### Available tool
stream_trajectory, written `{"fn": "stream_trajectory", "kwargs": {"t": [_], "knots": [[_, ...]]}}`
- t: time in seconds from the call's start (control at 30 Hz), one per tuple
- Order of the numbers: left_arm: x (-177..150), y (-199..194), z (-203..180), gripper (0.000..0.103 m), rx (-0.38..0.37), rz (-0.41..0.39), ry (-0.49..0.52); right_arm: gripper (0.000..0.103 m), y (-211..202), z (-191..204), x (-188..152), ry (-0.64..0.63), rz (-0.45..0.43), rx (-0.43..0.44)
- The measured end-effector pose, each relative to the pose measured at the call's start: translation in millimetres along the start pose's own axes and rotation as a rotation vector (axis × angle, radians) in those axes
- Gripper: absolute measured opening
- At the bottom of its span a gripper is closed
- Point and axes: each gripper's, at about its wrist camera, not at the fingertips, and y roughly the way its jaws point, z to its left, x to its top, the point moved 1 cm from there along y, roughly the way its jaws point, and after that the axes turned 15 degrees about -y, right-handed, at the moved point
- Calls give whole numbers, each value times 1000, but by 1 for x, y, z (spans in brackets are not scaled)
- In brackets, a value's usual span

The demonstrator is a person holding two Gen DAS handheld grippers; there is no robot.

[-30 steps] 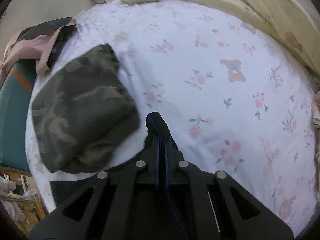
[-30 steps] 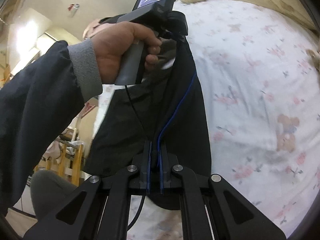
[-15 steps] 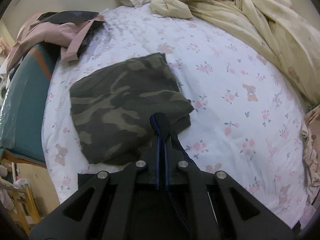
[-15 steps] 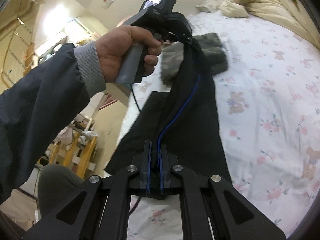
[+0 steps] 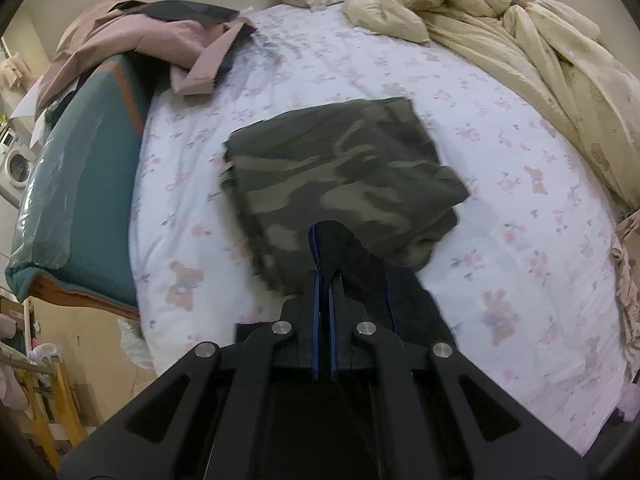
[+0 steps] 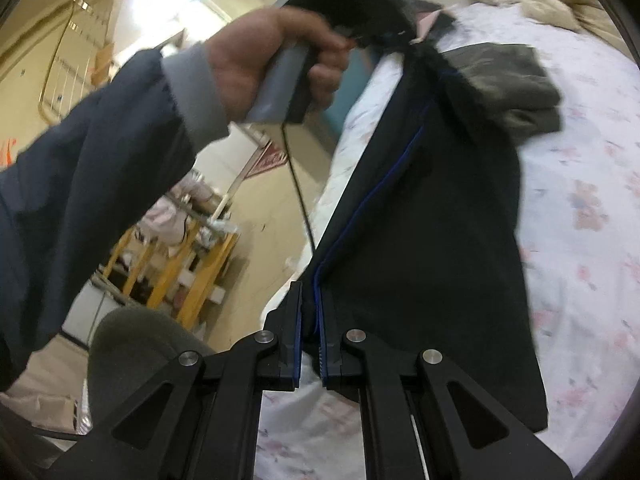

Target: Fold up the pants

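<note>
Right wrist: both claws, left claw (image 5: 325,280) & right claw (image 6: 310,312), clamp black pants (image 6: 432,220); pants' lower end cut off, blurry.

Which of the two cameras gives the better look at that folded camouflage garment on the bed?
The left wrist view. There the camouflage garment lies nearly whole on the flowered sheet, with only its near edge hidden behind the black pants. The right wrist view shows only a blurred part of it beyond the hanging black pants.

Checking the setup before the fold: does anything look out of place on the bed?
Mostly fine. The black pants, pinched by both hand-held grippers, hang partly off the bed's edge, their far end overlapping the folded camouflage garment.
</note>
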Motion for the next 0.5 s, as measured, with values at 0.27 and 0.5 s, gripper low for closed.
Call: {"fn": "stream_trajectory", "kwargs": {"t": [0.27,0.5], "knots": [[-15,63,62,2,92,56,34,6,83,19,18,-15,106,6],[-36,128,97,6,96,134,-17,6,147,15,14,51,200,42]]}}
